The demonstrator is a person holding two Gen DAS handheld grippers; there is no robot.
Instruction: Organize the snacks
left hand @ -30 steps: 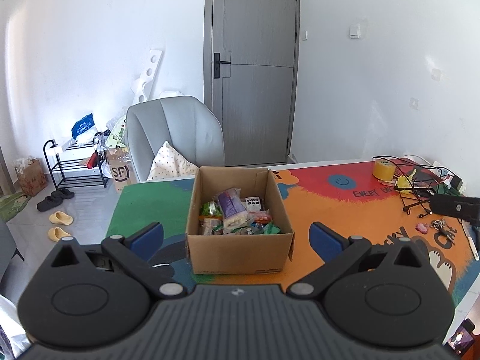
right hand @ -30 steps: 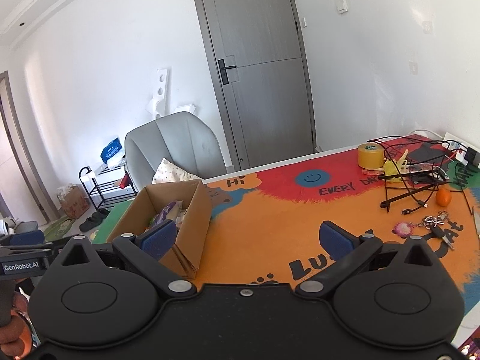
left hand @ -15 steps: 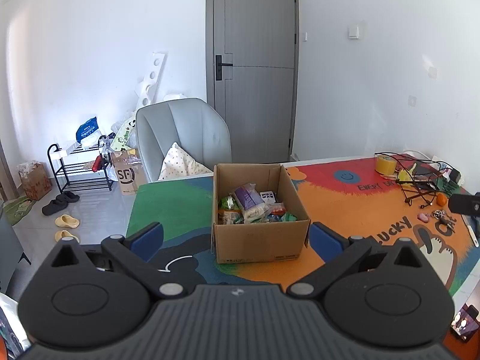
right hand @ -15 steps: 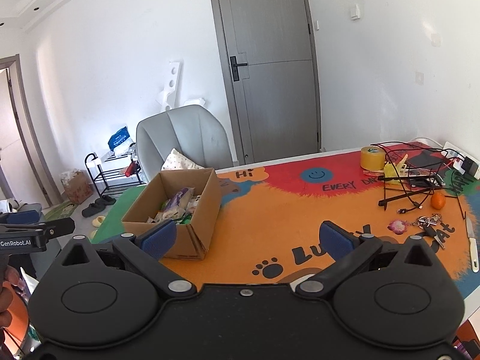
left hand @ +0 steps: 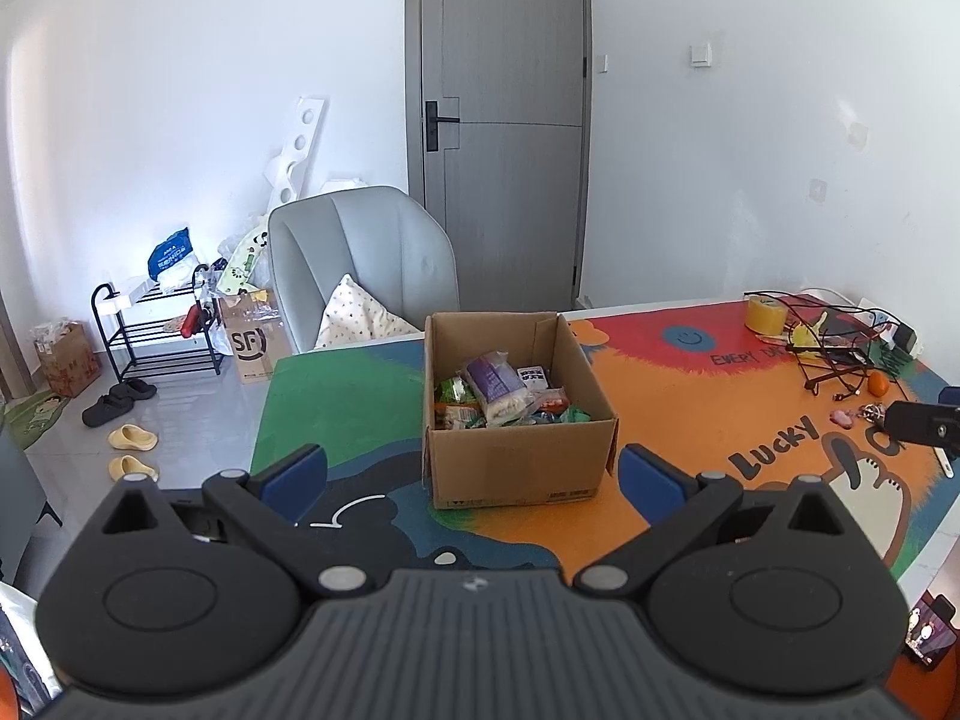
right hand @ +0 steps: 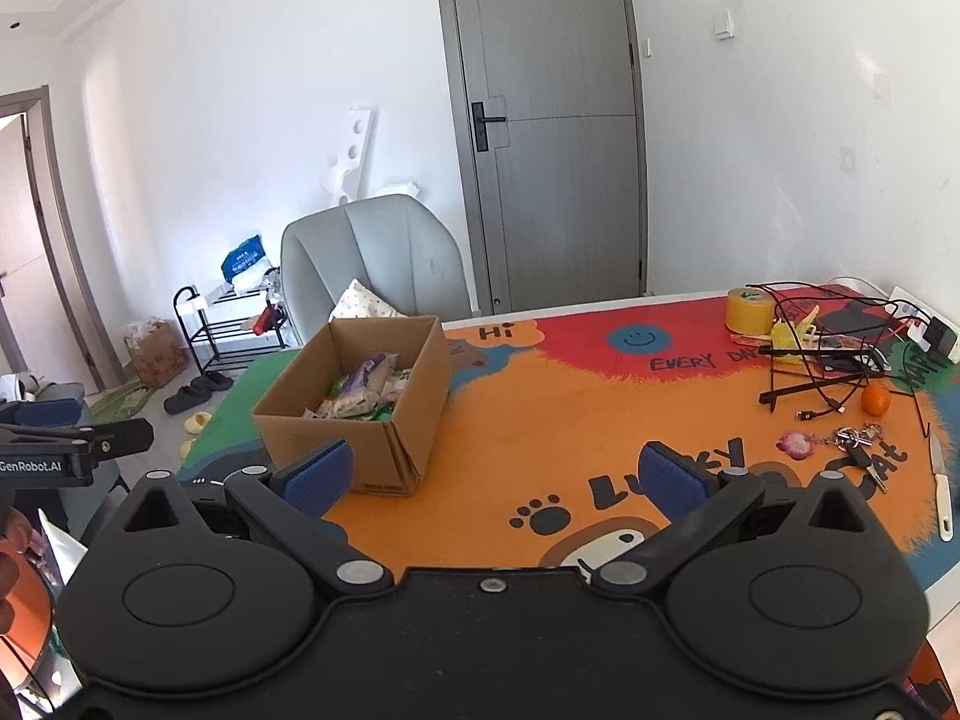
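An open cardboard box [left hand: 516, 462] stands on the colourful table mat and holds several snack packets [left hand: 498, 387], one of them purple. It also shows in the right wrist view [right hand: 384, 438] with the snack packets [right hand: 366, 390] inside. My left gripper [left hand: 474, 474] is open and empty, held back from the box's near side. My right gripper [right hand: 495, 477] is open and empty, to the right of the box over the orange part of the mat.
Cables and a black wire stand [right hand: 822, 354], a yellow tape roll [right hand: 747, 309], an orange [right hand: 875, 399], keys [right hand: 858, 441] and a white knife [right hand: 941, 489] lie at the table's right. A grey chair [left hand: 360, 264] stands behind the table. A shoe rack [left hand: 156, 324] is on the floor left.
Both grippers have pulled back and up from the table, so the box looks smaller and farther away. Both stay open and empty.
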